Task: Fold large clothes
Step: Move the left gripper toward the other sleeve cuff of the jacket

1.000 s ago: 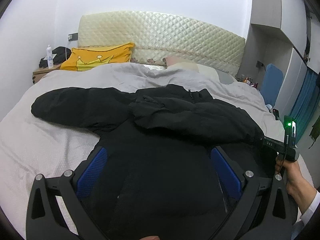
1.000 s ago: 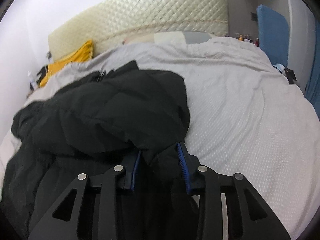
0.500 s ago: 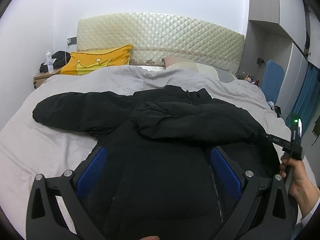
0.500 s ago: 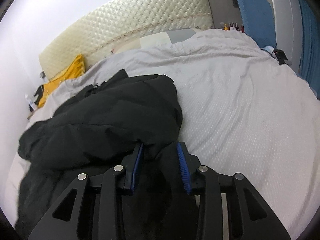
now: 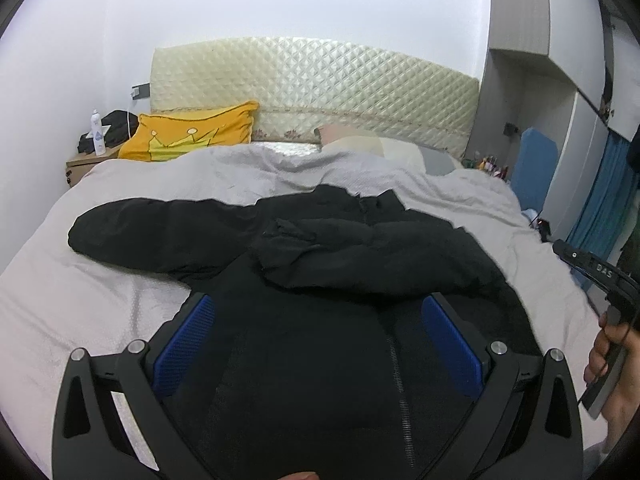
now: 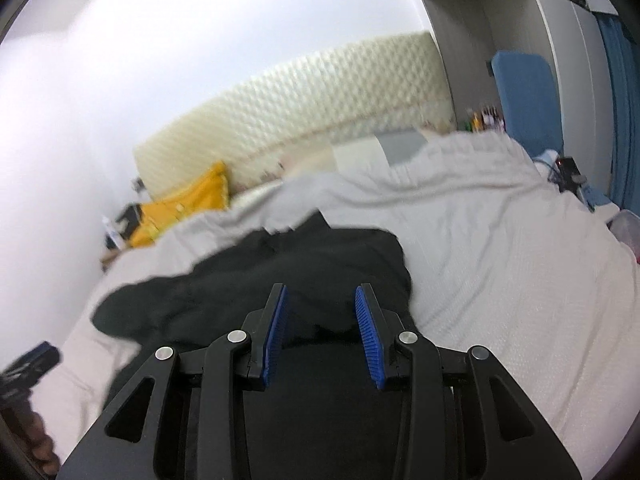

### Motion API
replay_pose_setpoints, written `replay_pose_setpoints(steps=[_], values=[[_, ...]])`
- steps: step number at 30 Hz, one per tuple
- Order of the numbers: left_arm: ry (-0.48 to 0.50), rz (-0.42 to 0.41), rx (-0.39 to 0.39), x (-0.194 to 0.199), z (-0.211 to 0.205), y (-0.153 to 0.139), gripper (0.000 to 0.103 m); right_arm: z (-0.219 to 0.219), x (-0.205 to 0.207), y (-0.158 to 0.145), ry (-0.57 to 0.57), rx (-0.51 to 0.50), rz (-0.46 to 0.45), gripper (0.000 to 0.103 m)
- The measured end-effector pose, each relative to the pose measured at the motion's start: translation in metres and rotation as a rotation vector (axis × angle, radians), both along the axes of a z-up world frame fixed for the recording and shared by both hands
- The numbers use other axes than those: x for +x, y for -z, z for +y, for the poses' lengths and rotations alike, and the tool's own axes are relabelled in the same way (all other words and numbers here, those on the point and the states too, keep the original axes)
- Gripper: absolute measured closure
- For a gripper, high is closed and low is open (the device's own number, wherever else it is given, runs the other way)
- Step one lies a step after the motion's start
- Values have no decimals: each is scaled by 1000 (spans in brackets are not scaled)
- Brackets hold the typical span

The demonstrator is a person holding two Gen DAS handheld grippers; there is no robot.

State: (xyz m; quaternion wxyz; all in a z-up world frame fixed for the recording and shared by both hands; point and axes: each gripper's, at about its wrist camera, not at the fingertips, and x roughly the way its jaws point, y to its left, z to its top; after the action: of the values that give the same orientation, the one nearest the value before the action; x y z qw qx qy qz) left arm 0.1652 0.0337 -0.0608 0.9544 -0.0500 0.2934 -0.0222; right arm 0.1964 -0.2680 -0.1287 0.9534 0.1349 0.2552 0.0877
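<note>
A large black puffer jacket (image 5: 304, 280) lies spread on the grey bedspread (image 5: 100, 304). Its left sleeve (image 5: 160, 236) stretches out to the left. Its right sleeve (image 5: 380, 256) is folded across the chest. My left gripper (image 5: 316, 304) is wide open above the jacket's lower front, with nothing between its blue pads (image 5: 182, 344). My right gripper (image 6: 320, 300) is open and lifted clear above the jacket's right side (image 6: 280, 280); that view is blurred. The right hand and its gripper body (image 5: 596, 276) show at the right edge of the left wrist view.
A quilted cream headboard (image 5: 320, 84) and a yellow pillow (image 5: 188, 136) are at the far end. A nightstand (image 5: 80, 164) with a bottle stands far left. A wardrobe (image 5: 560, 120) and a blue chair (image 5: 532, 168) stand on the right of the bed.
My right gripper has let go of the folded sleeve, opened and lifted up and back from the jacket. The left gripper has stayed open and pulled back slightly.
</note>
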Motion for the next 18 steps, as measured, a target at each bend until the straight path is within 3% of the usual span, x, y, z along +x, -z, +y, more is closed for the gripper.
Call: replay_pose_setpoints(steps=[8, 18], values=[[46, -75, 2, -29, -20, -38, 0, 12, -55, -37, -27, -19, -112, 69], [95, -120, -34, -49, -29, -46, 0, 23, -109, -51, -42, -32, -189, 69]])
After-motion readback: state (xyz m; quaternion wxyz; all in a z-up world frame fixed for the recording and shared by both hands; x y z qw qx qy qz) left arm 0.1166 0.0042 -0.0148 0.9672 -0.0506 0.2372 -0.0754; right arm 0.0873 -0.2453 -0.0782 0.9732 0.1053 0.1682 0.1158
